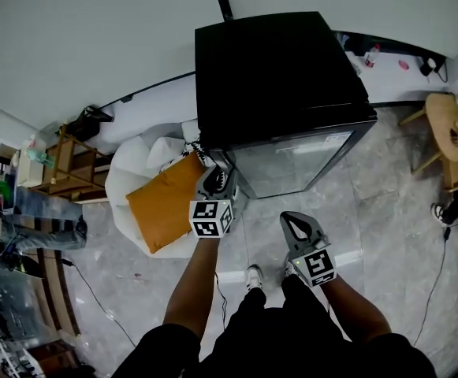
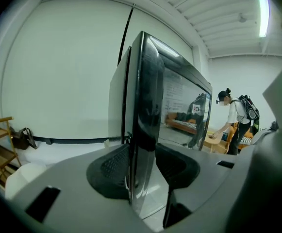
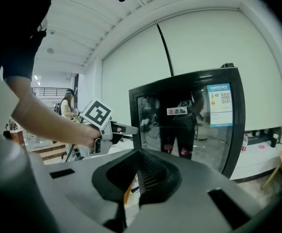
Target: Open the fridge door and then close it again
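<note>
A low black fridge (image 1: 284,77) with a glass door (image 1: 292,160) stands against the white wall. In the head view my left gripper (image 1: 217,181) is at the door's left corner. In the left gripper view the door's edge (image 2: 143,130) stands upright between the left gripper's (image 2: 143,171) wide-apart jaws, with a gap at each pad, so it is open. My right gripper (image 1: 296,225) hangs back from the door's front, with nothing in it. In the right gripper view the right gripper's (image 3: 138,176) pads meet, shut, facing the glass door (image 3: 189,125), and the left gripper (image 3: 126,129) shows at the door's edge.
A white beanbag with an orange cushion (image 1: 165,203) lies just left of the fridge. A wooden shelf (image 1: 67,168) and a person (image 1: 31,219) are further left. A wooden chair (image 1: 449,136) stands at the right, with a cable on the floor.
</note>
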Demonstrator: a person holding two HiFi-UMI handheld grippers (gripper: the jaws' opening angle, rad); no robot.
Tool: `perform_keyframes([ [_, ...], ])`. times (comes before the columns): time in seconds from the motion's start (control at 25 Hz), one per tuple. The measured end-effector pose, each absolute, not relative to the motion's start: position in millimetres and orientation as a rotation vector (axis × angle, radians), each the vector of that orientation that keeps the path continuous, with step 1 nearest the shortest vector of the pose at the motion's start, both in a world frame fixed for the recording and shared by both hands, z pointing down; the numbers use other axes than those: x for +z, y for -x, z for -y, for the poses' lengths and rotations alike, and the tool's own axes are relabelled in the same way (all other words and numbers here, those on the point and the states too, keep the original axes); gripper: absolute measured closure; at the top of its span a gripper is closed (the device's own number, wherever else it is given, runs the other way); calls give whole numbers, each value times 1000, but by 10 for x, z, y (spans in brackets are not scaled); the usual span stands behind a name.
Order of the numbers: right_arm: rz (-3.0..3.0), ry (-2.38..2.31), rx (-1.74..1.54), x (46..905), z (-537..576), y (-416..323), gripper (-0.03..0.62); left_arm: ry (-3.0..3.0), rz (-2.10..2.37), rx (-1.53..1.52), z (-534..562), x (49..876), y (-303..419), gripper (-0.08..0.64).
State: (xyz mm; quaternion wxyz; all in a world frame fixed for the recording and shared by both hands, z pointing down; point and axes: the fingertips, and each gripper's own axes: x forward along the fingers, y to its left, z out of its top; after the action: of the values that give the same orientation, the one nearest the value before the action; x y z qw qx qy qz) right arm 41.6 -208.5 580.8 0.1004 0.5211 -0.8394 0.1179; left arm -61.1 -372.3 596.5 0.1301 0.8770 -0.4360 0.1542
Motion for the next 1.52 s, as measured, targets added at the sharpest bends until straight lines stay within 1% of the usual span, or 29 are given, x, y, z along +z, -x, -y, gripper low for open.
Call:
perform_keyframes([
  [0.2,2470,-1553,363,5868,2074,-451,575,-2569,1265,493,3719,5951,604,388],
  [0.76,2525,-1523,333,5748,2106,-229,575,-2577,1279,575,3642,5946,597,414],
  [1.24,2534,-1573,296,5587,2074,-210,575,-2584,1257,485,3199,5961,627,419],
  [1.52,2514,-1611,267,5471,1871,-223,575,-2630,1193,493,2947,5960,601,419],
])
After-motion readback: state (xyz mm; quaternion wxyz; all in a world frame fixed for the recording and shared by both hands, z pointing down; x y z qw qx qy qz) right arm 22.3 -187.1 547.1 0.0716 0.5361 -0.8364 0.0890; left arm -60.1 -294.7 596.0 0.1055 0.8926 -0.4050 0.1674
